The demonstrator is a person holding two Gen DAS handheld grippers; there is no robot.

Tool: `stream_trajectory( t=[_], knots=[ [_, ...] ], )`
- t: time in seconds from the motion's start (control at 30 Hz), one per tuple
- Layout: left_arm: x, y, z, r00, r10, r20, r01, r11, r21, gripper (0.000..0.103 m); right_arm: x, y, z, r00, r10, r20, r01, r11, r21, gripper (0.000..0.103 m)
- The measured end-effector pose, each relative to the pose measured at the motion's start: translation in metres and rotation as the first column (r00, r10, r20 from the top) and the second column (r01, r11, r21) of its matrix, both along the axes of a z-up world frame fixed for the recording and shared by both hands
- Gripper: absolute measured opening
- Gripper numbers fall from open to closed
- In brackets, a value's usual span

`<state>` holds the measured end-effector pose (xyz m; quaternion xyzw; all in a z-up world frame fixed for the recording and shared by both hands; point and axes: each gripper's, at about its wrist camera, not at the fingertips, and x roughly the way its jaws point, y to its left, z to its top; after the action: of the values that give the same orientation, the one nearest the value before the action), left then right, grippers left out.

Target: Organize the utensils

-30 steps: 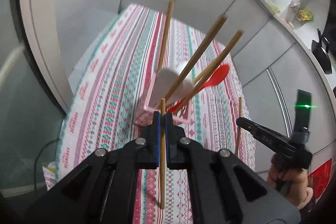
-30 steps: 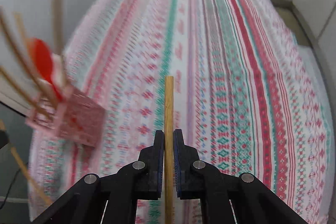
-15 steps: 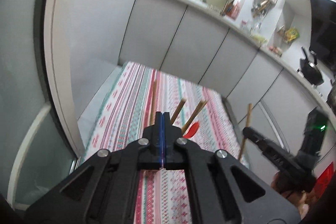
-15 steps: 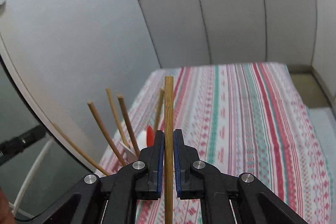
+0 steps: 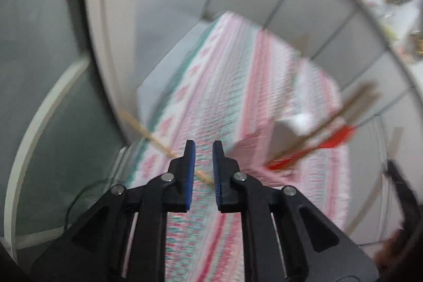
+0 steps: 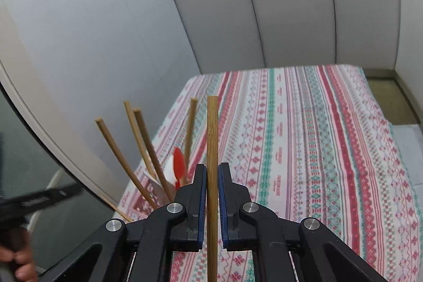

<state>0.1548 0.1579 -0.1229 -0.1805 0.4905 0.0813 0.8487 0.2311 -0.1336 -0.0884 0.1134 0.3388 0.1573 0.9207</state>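
Presently the right gripper (image 6: 211,177) clamps a chopstick (image 6: 212,139) upright, ready for the pink holder (image 6: 148,196) just left; the left gripper (image 5: 202,161) gapes empty, one stick (image 5: 148,135) lying loose.

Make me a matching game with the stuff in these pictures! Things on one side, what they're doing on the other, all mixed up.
Things:
1. left gripper
2. right gripper
3. red spoon
4. striped tablecloth

States:
A. stands in the pink holder with chopsticks
B. open, fingers apart
C. spread over the table
D. shut on an upright chopstick

Pairs: 1-B, 2-D, 3-A, 4-C
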Motion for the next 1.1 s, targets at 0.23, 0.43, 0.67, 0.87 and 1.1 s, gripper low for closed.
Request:
stream_trajectory(
  t=[0.23,0.43,0.67,0.87,1.1],
  knots=[
    [0.023,0.019,-0.049,0.988,0.117,-0.103,-0.110,0.991,0.073,0.033,0.015,-0.004,-0.021,0.999,0.008,-0.052,-0.005,0.999,0.045,0.007],
    [0.049,0.014,-0.076,0.970,0.222,-0.104,-0.196,0.957,0.214,0.041,0.024,-0.014,-0.041,0.995,0.012,-0.100,-0.006,0.998,0.059,0.007],
    [0.071,0.012,-0.113,0.936,0.322,-0.143,-0.275,0.921,0.278,0.041,0.026,-0.033,-0.054,0.990,0.003,-0.140,0.010,0.995,0.096,0.007],
    [0.073,0.003,-0.111,0.951,0.284,-0.123,-0.244,0.932,0.269,0.008,0.023,-0.044,-0.054,0.989,-0.004,-0.145,0.019,0.995,0.099,0.007],
    [0.056,-0.009,-0.110,0.982,0.106,-0.155,-0.081,0.984,0.157,0.006,0.021,-0.047,-0.055,0.986,-0.018,-0.167,0.038,0.993,0.114,0.007]
  ],
)
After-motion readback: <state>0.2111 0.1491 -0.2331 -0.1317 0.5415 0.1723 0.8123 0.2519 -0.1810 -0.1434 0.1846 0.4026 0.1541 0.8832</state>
